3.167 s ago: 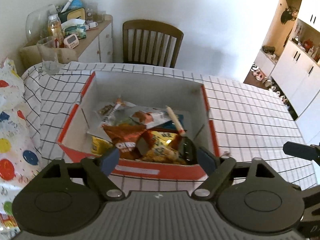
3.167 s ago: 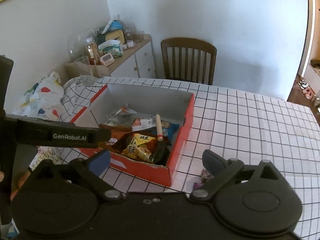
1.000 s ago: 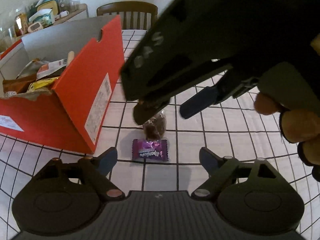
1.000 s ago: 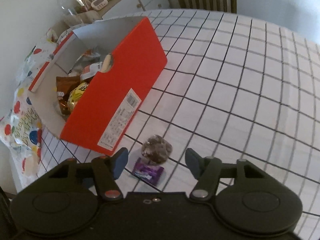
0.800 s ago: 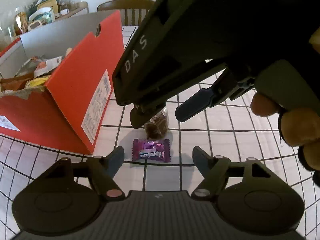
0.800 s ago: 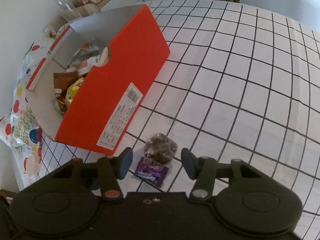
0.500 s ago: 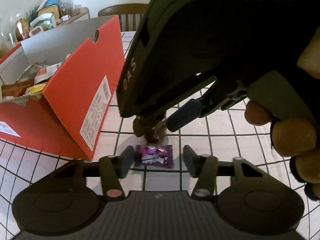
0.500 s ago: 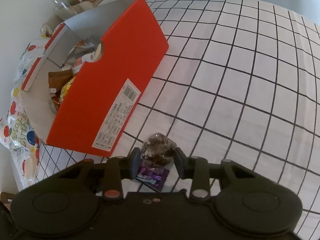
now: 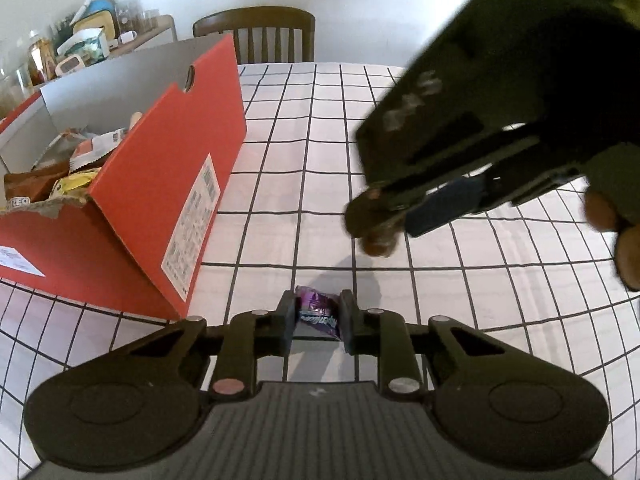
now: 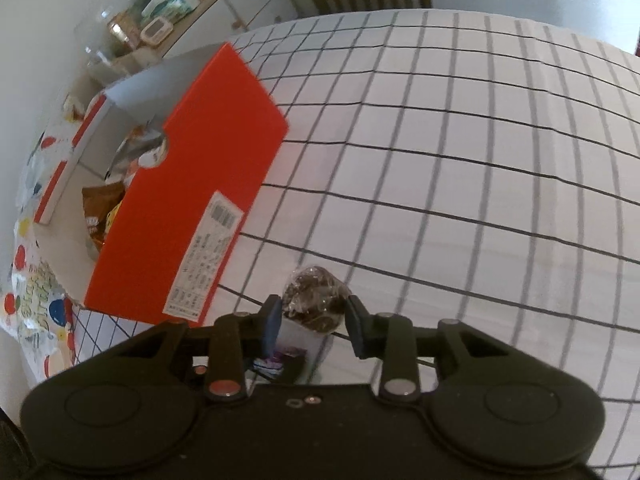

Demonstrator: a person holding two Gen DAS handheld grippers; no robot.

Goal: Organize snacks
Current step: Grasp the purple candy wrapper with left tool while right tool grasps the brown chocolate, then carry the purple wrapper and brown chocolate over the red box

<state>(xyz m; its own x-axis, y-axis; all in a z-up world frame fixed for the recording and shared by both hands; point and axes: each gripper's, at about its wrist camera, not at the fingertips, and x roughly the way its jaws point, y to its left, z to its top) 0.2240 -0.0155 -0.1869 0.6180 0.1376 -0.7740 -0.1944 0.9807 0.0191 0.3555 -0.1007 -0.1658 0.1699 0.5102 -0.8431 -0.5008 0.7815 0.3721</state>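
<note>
A purple wrapped candy (image 9: pixel 318 312) lies on the checked tablecloth, right of the red cardboard box (image 9: pixel 152 184). My left gripper (image 9: pixel 318 318) points down at it, its jaws closing with both pads pressed on the wrapper. A round brown snack in clear wrap (image 10: pixel 316 296) sits between the pads of my right gripper (image 10: pixel 314 318), which is shut on it. In the left wrist view the right gripper (image 9: pixel 372 232) hangs above the cloth to the upper right, the brown snack (image 9: pixel 378 244) at its tips. The purple candy (image 10: pixel 276 360) shows below the right gripper's left finger.
The red box (image 10: pixel 200 184) is open on top and holds several snack packets (image 9: pixel 72 168). A wooden chair (image 9: pixel 256 32) stands at the far table edge, a cluttered sideboard (image 9: pixel 80 52) at the back left. A colourful dotted bag (image 10: pixel 36 300) lies left of the box.
The left jaws have come together onto the purple candy. The right jaws have shut on the brown snack and carried it off the cloth, to the right in the left wrist view.
</note>
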